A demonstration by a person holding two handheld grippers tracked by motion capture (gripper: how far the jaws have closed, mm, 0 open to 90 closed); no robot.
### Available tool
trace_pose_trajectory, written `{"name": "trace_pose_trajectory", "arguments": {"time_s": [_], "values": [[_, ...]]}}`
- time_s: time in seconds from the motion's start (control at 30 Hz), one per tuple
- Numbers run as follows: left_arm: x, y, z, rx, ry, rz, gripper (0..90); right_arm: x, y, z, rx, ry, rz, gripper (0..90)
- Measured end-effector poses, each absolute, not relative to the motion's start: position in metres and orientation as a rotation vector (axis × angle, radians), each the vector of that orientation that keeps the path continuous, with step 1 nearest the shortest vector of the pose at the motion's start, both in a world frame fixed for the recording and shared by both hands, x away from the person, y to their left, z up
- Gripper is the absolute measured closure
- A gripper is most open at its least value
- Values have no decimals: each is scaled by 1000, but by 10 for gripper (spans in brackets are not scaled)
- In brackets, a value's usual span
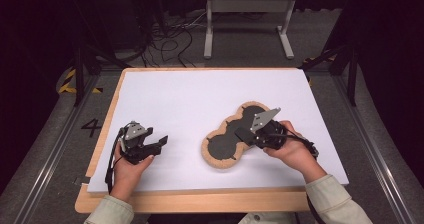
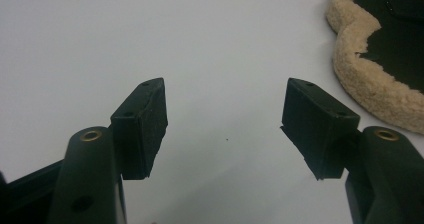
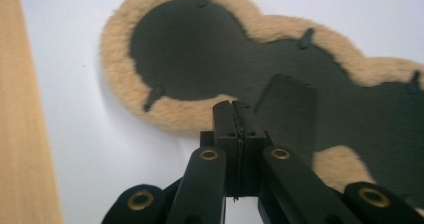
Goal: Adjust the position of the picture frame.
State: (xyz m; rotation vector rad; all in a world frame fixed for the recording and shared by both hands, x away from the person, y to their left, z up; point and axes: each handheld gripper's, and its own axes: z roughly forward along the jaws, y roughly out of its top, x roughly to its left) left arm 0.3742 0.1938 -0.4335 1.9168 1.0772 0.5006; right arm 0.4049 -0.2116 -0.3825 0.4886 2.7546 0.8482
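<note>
Lying on the white sheet (image 1: 190, 99) right of centre, the fleece-edged black pad (image 1: 226, 146) runs its long axis from near-left to far-right. The right gripper (image 1: 245, 132) hovers over the pad's middle, jaws pressed shut with nothing visibly pinched between them. The left gripper (image 1: 161, 142) rests well apart to the left, jaws spread wide and empty, pointing towards the pad's near-left lobe. So the right hand (image 1: 290, 146) is much the nearer; nothing lies between either gripper and the pad.
</note>
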Motion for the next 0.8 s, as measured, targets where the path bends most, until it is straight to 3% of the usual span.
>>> {"name": "trace_pose_trajectory", "arguments": {"time_s": [0.3,0.8], "values": [[365,202,-435,1910,1109,520,354,447,-221,-370,640,2656,900,900],[349,212,-440,1927,1137,561,347,525,-243,-379,938,2537,899,900]]}}
